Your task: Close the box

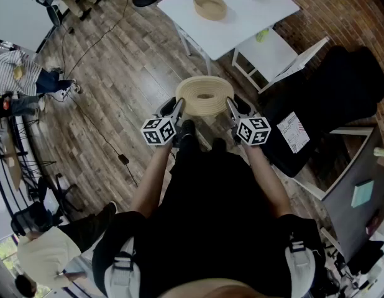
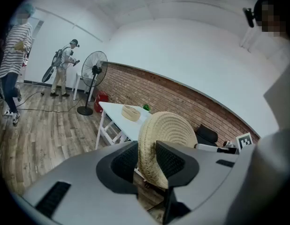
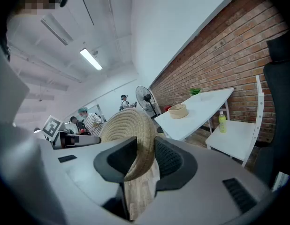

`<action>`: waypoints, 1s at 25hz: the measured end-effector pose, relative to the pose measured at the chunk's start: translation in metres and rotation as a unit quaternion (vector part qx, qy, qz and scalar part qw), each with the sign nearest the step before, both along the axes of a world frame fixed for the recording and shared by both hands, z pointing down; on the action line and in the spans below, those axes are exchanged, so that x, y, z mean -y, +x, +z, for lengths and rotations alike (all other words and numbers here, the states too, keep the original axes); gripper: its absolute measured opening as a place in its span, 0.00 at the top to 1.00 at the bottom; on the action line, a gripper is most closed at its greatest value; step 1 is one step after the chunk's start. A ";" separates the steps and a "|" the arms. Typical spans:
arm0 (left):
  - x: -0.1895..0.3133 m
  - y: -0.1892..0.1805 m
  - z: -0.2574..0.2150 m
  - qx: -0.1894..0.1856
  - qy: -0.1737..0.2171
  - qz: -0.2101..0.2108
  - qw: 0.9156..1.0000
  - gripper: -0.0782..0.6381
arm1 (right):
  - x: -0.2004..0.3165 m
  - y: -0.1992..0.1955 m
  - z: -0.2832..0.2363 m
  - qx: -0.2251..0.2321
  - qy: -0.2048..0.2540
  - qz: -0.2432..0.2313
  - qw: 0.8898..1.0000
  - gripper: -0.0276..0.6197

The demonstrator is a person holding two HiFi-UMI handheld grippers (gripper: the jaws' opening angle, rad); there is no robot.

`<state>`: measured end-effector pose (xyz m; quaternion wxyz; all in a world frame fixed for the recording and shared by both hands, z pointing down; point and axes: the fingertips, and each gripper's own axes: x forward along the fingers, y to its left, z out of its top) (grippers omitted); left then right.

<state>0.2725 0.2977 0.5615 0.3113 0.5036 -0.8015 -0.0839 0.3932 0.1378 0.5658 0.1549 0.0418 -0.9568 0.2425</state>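
My left hand-held gripper point(image 1: 178, 108) and right hand-held gripper point(image 1: 232, 107) each pinch an opposite edge of the woven lid point(image 1: 204, 95) at frame centre. The open woven box point(image 1: 210, 7) sits on the white worktop point(image 1: 254, 11) straight up-frame, well apart and, I judge, about equally far from both hands.

We record the woven lid point(image 1: 205, 96) as a round, straw-coloured coiled disc with a dark recess at its centre, held roughly level in the air. Its left rim is pinched between the jaws of the left gripper point(image 2: 146, 159), its right rim between those of the right gripper point(image 3: 144, 158). The box point(image 1: 210, 6), a shallow round woven bowl of the same colour, stands upright and uncovered on the white table point(image 1: 248, 17), well apart from the lid.
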 end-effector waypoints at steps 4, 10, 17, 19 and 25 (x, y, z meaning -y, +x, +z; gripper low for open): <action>-0.006 -0.007 -0.002 0.002 0.004 -0.002 1.000 0.71 | -0.006 -0.007 -0.001 0.001 0.002 0.001 1.000 0.78; -0.006 -0.017 -0.004 0.003 0.008 -0.002 1.000 0.71 | -0.007 -0.015 -0.004 0.001 0.005 0.002 1.000 0.78; -0.006 -0.032 0.000 -0.005 0.012 0.004 1.000 0.71 | -0.009 -0.028 -0.001 -0.003 0.005 0.005 1.000 0.78; -0.008 -0.040 0.001 -0.008 0.014 0.006 1.000 0.71 | -0.011 -0.034 -0.002 -0.004 0.008 0.005 1.000 0.78; -0.008 -0.066 0.001 -0.016 0.018 0.018 1.000 0.71 | -0.016 -0.055 -0.002 -0.004 0.004 0.021 1.000 0.77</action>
